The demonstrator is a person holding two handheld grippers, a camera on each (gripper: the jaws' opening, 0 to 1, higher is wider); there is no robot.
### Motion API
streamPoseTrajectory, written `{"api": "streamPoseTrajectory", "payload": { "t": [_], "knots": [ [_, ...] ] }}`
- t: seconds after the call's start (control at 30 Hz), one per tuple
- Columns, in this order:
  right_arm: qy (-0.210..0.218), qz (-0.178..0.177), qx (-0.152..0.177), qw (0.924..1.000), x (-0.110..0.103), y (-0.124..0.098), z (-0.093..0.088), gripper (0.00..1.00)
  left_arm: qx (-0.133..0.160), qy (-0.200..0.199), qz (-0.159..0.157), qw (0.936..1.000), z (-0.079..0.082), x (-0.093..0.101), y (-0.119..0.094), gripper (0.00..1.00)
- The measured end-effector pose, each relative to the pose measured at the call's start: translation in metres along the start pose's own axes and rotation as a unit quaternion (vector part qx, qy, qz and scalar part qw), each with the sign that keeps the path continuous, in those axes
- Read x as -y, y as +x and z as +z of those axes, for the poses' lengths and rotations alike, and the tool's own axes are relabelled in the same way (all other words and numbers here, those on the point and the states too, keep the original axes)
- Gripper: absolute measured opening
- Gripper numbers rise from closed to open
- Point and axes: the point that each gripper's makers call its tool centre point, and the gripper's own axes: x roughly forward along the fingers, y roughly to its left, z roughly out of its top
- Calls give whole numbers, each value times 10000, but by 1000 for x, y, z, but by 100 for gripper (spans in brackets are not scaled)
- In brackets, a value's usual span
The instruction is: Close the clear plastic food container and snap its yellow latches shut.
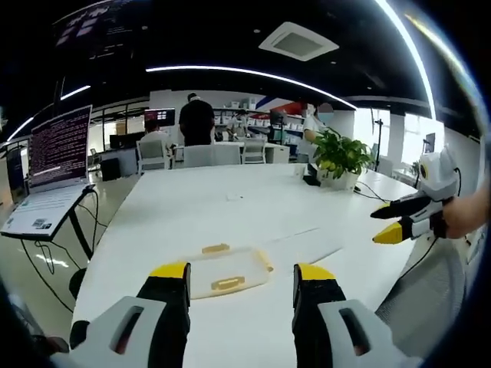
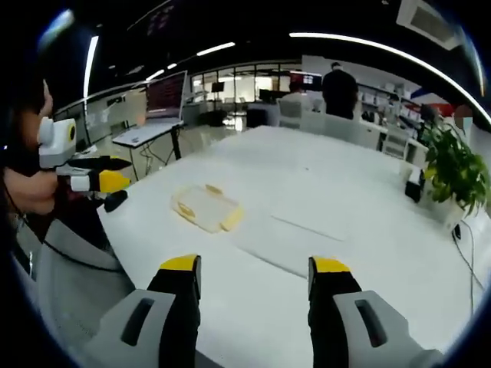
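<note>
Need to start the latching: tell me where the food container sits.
The food container lies on the white table, just beyond the left claw; in the right gripper view it sits left of centre.

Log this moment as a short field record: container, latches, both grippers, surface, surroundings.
container: clear plastic food container, lying flat on the white table, nothing touching it
latches: yellow latches visible on its sides; whether they are snapped cannot be told
left gripper: left gripper open, empty, short of the container
right gripper: right gripper open, empty, away from the container
surroundings: potted plant on the table's far part, laptop on a stand beside the table
</note>
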Motion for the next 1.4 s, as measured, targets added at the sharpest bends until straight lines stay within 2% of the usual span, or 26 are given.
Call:
{"api": "streamPoseTrajectory", "payload": {
  "t": [0.23,0.33,0.53,0.87,0.97,1.07,1.17,1.3,1.33,1.4],
  "knots": [
    [-250,327,-98,9991,-6,19,12,54,-228,172,-359,9989,0,-10,15,48],
    [-374,576,-200,9974,-10,28,14,53,-346,199,-521,9978,-2,-12,22,48],
    [-723,1080,-435,9906,-19,45,17,53,-585,253,-778,9949,-7,-22,36,49],
    [-1093,1516,-564,9808,-23,73,27,53,-951,439,-1255,9866,-24,-35,57,50],
    [-1246,1666,-627,9761,-27,81,27,52,-1116,668,-1481,9804,-30,-36,63,50],
    [-1396,1846,-708,9703,-33,91,27,52,-1331,906,-1751,9713,-38,-38,70,50],
    [-1595,1950,-743,9649,-36,100,28,52,-1455,1139,-1876,9647,-43,-42,77,51],
    [-1677,2137,-846,9587,-42,112,27,52,-1643,1399,-2167,9521,-46,-46,86,51],
    [-1748,2186,-867,9561,-43,117,28,52,-1681,1491,-2315,9465,-46,-47,89,51],
    [-1861,2265,-915,9517,-45,124,27,52,-1746,1594,-2472,9397,-46,-50,93,50]
  ]
}}
